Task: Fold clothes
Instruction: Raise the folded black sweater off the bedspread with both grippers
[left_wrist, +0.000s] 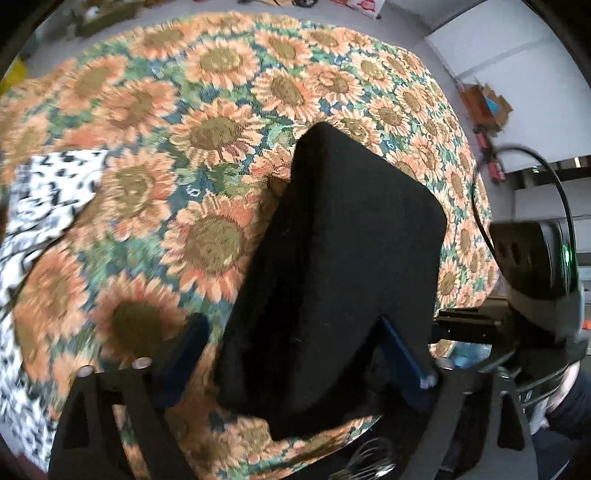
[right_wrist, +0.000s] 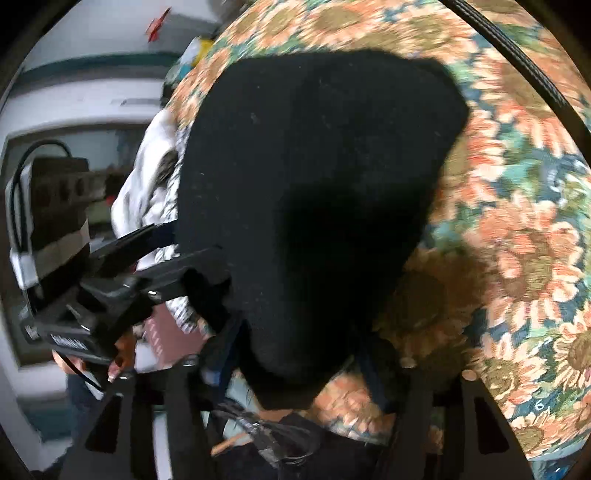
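Centre of both frames: folded black garment (left_wrist: 332, 266) lying on sunflower tablecloth (left_wrist: 207, 92). Left gripper (left_wrist: 295, 354) spread wide, blue fingers (left_wrist: 184, 354) straddling garment's near end, pads clear of fabric. Right gripper (right_wrist: 295, 365) also parted, garment's near edge between fingers, no pinch visible. Black-and-white patterned cloth (left_wrist: 44, 199) at left edge of left view. Both views motion-blurred.

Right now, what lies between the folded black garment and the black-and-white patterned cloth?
Only bare sunflower tablecloth separates black garment from patterned cloth, seen in left wrist view.
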